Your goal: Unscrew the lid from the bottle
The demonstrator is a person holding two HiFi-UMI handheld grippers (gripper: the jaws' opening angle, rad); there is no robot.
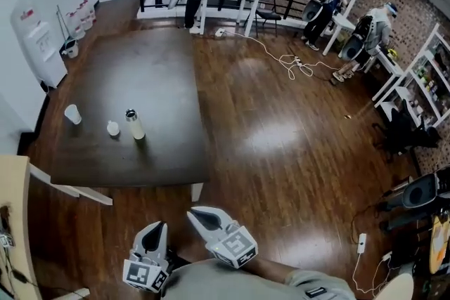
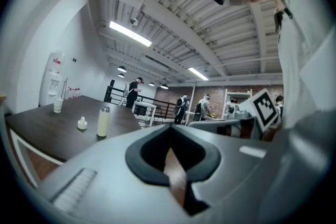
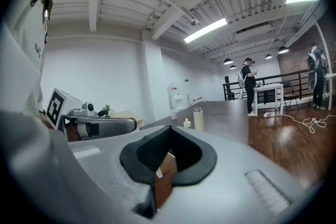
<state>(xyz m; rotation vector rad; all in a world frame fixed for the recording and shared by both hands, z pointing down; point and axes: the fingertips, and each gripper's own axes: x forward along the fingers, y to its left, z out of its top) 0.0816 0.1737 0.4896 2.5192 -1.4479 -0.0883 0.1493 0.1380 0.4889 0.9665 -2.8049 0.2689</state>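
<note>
A cream bottle [image 1: 134, 125] with a dark metal lid stands upright on the dark table [image 1: 140, 81], near its front left part. The left gripper view shows the bottle [image 2: 103, 120] far off, and so does the right gripper view [image 3: 198, 119]. A small white cap-like piece [image 1: 113, 128] lies just left of the bottle. My left gripper [image 1: 156, 228] and right gripper [image 1: 197, 214] are both shut and empty. They hang close to my body, well short of the table's front edge.
A clear plastic cup [image 1: 72, 114] stands at the table's left edge. A water dispenser [image 1: 39, 42] is against the left wall. Several people work at desks at the back and right. A white cable [image 1: 281, 60] trails over the wooden floor.
</note>
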